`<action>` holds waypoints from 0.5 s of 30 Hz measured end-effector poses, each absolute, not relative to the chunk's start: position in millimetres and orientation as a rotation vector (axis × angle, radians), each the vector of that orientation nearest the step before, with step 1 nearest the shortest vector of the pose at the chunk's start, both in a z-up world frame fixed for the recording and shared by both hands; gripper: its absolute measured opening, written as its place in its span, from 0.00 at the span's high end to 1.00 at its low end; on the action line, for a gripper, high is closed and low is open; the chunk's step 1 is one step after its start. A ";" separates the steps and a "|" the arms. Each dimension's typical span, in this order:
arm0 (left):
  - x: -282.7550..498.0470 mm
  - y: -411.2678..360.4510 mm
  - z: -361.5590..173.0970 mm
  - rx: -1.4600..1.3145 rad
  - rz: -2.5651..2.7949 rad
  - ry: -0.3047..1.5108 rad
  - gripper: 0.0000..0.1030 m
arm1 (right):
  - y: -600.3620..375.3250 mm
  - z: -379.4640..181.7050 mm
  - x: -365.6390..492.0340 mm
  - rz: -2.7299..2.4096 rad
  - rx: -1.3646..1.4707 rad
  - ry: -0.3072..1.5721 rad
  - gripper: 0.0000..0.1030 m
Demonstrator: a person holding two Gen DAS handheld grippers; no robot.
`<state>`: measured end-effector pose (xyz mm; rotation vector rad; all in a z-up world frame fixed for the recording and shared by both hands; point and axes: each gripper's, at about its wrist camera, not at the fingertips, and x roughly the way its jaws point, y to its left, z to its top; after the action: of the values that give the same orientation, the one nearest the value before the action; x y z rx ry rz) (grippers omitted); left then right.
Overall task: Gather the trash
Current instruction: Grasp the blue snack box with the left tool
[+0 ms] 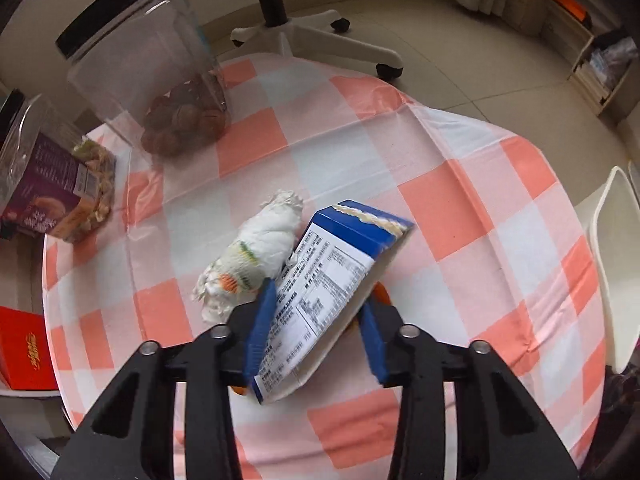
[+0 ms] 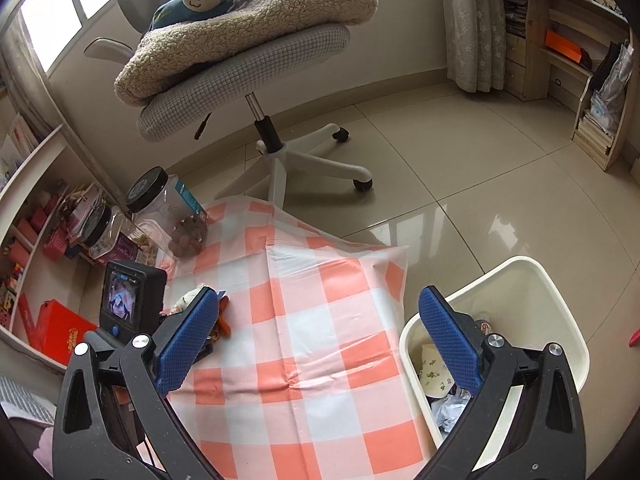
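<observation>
Table (image 1: pixel 460 208) under a pink-and-white checked cloth, round-edged, with a white bin (image 2: pixel 560 300) standing on the floor just beside its right side. The bin already holds crumpled paper and a printed cup.

At the table's far left edge stand a clear jar of nuts (image 1: pixel 168 92) and a second jar with a purple label (image 1: pixel 52 184). Both look like pantry stock, not trash, so steer clear of them.

Mid-table lies a blue-and-white carton (image 1: pixel 332 280), flattened and tilted. The left gripper (image 1: pixel 316 320) has its blue pads clamped on the carton's lower half. The grip sits off-centre toward the carton's near end, so the far end may swing on the lift.

Touching the carton's left edge is a wadded white wrapper (image 1: pixel 256 256) with green and orange print. Something small and orange peeks from under the carton (identity unclear).

The right gripper (image 2: pixel 320 344) has its fingers wide apart and empty, poised between the table's edge and the bin.

Judged best practice: lift the carton straight up first so it peels clear of the wrapper without dragging it, keep the squeeze firm, carry it low across the cloth to the bin and release over the opening. The wrapper suits the next pick.
</observation>
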<state>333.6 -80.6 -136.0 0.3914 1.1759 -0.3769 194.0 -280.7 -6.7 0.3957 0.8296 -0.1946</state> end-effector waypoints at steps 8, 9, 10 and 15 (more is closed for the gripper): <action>247.2 -12.2 -82.2 0.047 -0.421 1.133 0.83 | -261.3 -19.3 198.4 -0.124 0.455 0.896 0.07; 236.4 -0.7 -77.1 -0.007 -0.411 1.128 0.84 | -256.7 -21.6 199.8 -0.109 0.459 0.908 0.07; 227.3 9.5 -72.8 -0.056 -0.401 1.126 0.84 | -251.4 -24.6 201.6 -0.097 0.460 0.920 0.07; 187.3 48.6 -56.6 -0.193 -0.345 1.080 0.85 | -220.3 -46.7 212.1 -0.050 0.401 1.005 0.07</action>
<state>187.3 48.6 -56.6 -0.1932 1.0803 -0.3454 212.1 -220.3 -46.7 0.4015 1.0050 -0.0496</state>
